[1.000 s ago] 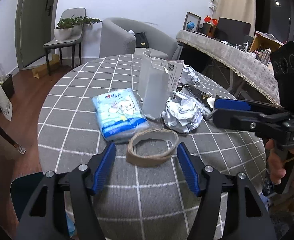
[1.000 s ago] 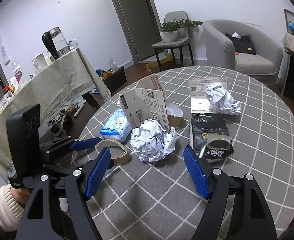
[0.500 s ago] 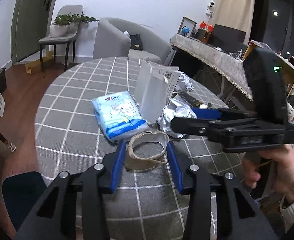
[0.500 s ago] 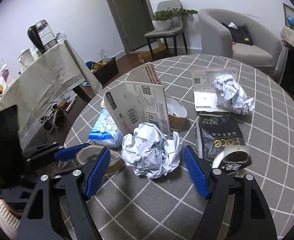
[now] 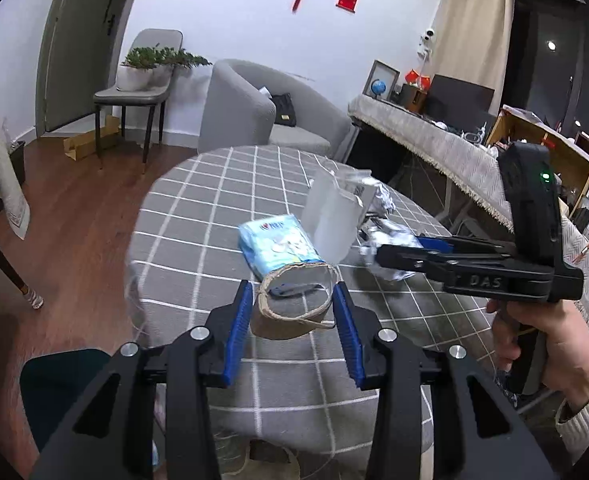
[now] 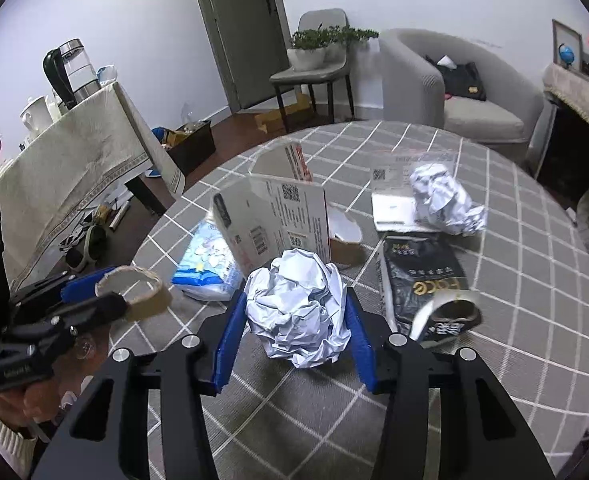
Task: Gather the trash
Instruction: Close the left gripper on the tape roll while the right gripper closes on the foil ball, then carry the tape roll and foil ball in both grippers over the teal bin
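In the left wrist view, the left gripper (image 5: 293, 314) has its 2 blue pads pressed against the sides of a brown cardboard tape ring (image 5: 294, 305), squeezed slightly oval, with a loose strip curling off its front; the ring is raised off the round table in grey checked cloth (image 5: 198, 240) near its near edge. The right gripper (image 5: 398, 258) reaches in from the right, held by a hand (image 5: 550, 344). In the right wrist view, the right gripper (image 6: 292, 330) is closing its jaws around a crumpled white paper ball (image 6: 300, 308), pads at both flanks, the ball sitting on the cloth toward the near edge.
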A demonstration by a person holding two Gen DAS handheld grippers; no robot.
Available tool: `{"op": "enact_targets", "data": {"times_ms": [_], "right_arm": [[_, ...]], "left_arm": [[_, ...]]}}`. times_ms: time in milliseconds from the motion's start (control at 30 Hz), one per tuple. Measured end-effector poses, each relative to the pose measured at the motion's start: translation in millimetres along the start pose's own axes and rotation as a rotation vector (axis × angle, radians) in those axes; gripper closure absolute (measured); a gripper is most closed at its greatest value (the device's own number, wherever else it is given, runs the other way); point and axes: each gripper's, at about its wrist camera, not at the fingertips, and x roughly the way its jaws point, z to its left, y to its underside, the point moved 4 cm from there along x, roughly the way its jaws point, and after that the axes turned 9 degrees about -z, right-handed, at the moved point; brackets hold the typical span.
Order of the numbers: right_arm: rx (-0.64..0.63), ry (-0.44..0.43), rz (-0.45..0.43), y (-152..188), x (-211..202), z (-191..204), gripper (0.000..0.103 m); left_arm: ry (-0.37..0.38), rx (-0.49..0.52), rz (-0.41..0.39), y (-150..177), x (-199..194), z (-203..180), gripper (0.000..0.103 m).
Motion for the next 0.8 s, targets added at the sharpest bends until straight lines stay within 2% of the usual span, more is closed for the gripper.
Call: {"op": "enact_targets", "data": {"times_ms": [267,500,633,800], "right_arm": [[-0.033,-0.02,-0.074,-25,-22,40,0.054],[-0.081,-0.092,-0.098,-46,-12,99,0.054],[-0.109,-0.125,-0.093,-52,3,134,0.054],[-0.122,-0.167,-0.076,-51,27,171,0.054]], "left_arm": [[-0.058,-0.026,-0.066,-10,-39,30,0.059],[-0.167,-0.072,-0.075,-3,-67,82,0.059],[-0.219,-0.105,-0.046,7,-73,113,0.059],[-0.29,-0.128,0.028,28,-75,150,0.059]]}}
